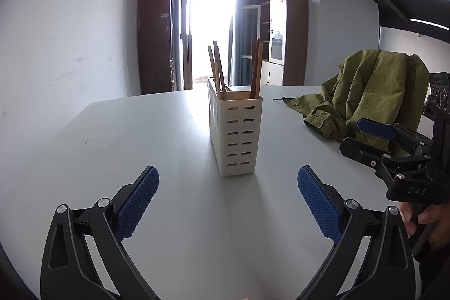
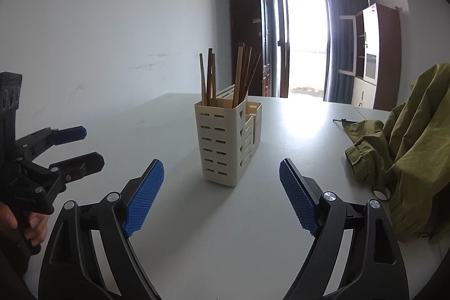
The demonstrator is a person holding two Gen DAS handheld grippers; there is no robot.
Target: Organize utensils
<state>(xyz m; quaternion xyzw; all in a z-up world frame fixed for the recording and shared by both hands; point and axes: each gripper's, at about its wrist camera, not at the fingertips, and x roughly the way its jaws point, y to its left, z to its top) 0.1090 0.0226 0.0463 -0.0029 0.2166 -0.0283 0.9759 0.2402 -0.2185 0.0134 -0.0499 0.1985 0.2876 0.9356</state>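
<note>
Here the left gripper (image 1: 228,182) has its black arms and blue ribbed pads spread wide with nothing between them, low over the pale grey table (image 1: 126,137). The right gripper (image 2: 221,176) is likewise splayed and unloaded, held beside it. Bare tabletop lies between both claws and the cream slotted plastic utensil holder (image 1: 235,131), which stands upright mid-table, well in from every edge. Brown wooden chopsticks (image 2: 209,78) lean in its compartments, tips upward. An olive-green crumpled jacket (image 2: 407,137) lies to the right, apart from the holder, near the table's right side.
</note>
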